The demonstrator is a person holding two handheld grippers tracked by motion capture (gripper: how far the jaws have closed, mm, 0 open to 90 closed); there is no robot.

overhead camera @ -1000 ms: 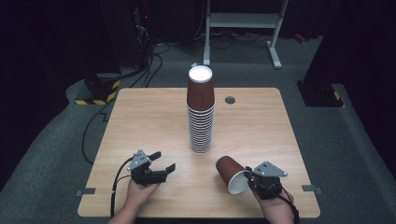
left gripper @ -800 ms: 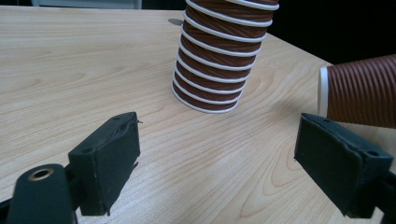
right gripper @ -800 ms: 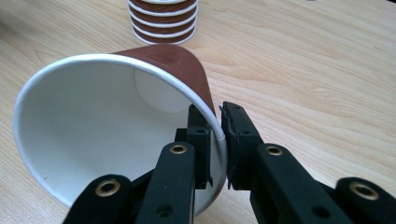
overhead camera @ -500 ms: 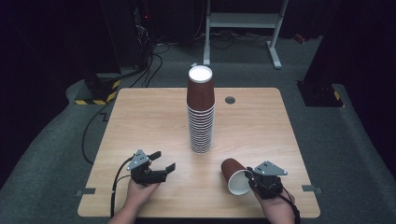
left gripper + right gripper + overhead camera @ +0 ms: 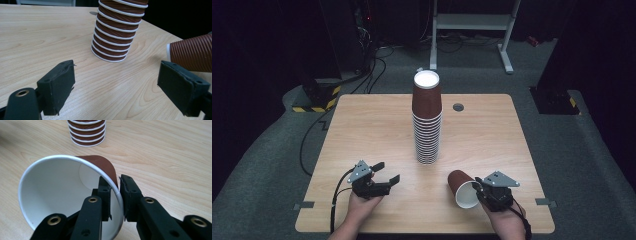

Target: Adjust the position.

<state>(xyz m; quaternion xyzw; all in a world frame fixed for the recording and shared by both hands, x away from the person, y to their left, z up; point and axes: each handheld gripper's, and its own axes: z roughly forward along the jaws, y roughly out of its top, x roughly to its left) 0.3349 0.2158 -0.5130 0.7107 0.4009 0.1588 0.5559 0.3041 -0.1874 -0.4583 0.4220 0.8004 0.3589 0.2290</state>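
Note:
A tall stack of brown ribbed paper cups (image 5: 427, 125) stands upside down mid-table, also ahead in the left gripper view (image 5: 117, 30) and the right gripper view (image 5: 86, 132). A single brown cup (image 5: 460, 186) lies tilted on its side at the front right, its white mouth (image 5: 62, 195) facing my right gripper (image 5: 478, 189). That gripper (image 5: 115, 182) has one jaw inside the rim and one outside. Its jaws have just been opening, with the cup wall loosely between them. My left gripper (image 5: 388, 171) rests at the front left, jaws wide open (image 5: 116, 75) over bare wood.
The wooden table (image 5: 492, 135) has a small round grommet (image 5: 458, 107) behind the stack. A white metal frame (image 5: 472, 20) stands on the floor beyond the table. Cables (image 5: 312, 145) and a yellow-black striped block (image 5: 314, 102) lie on the floor at left.
The single cup has shifted a little to the right and tipped lower toward the table. The left gripper has stayed put.

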